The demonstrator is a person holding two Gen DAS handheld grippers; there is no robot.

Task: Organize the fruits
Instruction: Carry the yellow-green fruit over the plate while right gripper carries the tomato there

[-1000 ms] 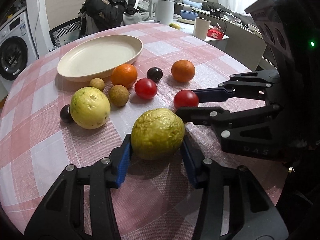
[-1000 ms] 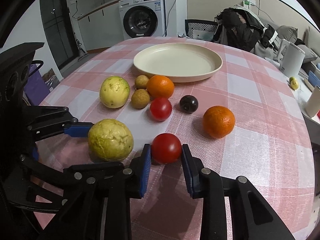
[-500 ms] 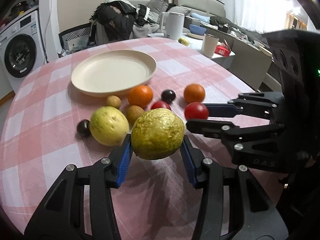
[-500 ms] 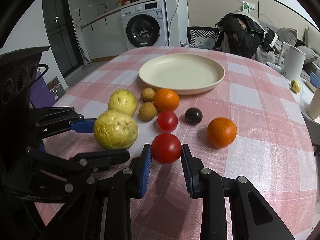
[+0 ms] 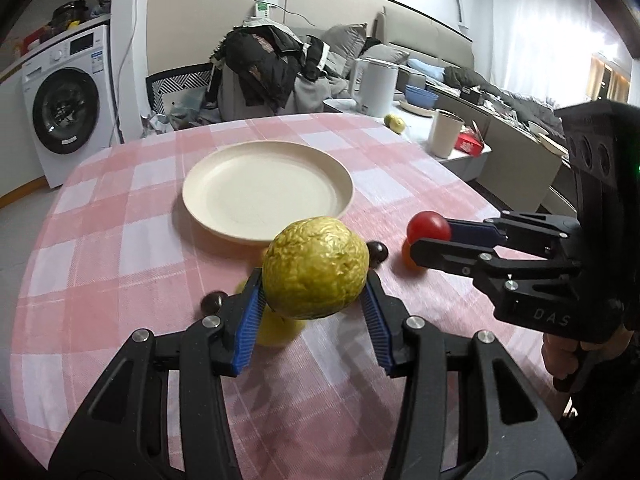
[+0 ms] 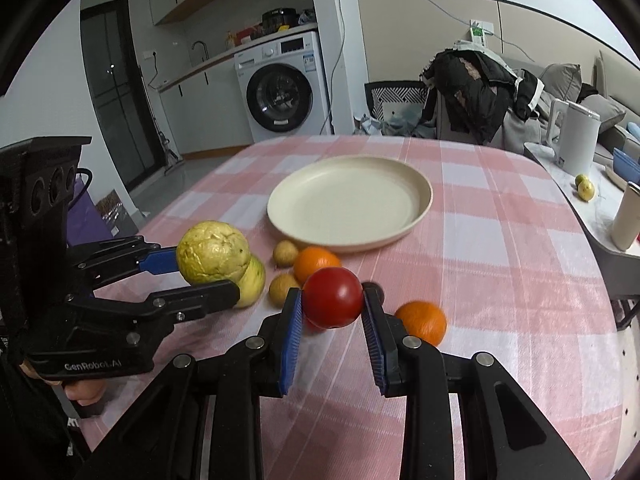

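Note:
My left gripper (image 5: 314,300) is shut on a wrinkled yellow-green fruit (image 5: 316,267) and holds it in the air above the table; it also shows in the right wrist view (image 6: 213,252). My right gripper (image 6: 331,318) is shut on a red tomato (image 6: 332,298), also lifted; it shows in the left wrist view (image 5: 429,226). The empty cream plate (image 6: 350,202) lies farther back on the pink checked table (image 6: 500,264). Below lie a second yellow fruit (image 6: 254,280), two oranges (image 6: 316,262) (image 6: 422,320), two small brown fruits (image 6: 285,253) and dark plums (image 5: 377,251), partly hidden.
A washing machine (image 6: 280,92) and a chair piled with clothes (image 6: 476,84) stand behind the table. A side counter at the right holds a white kettle (image 6: 576,140), a cup (image 6: 626,220) and small fruits (image 6: 585,188).
Both grippers have risen off the table with their fruit, the yellow-green fruit and the tomato, and now stand higher, facing the plate.

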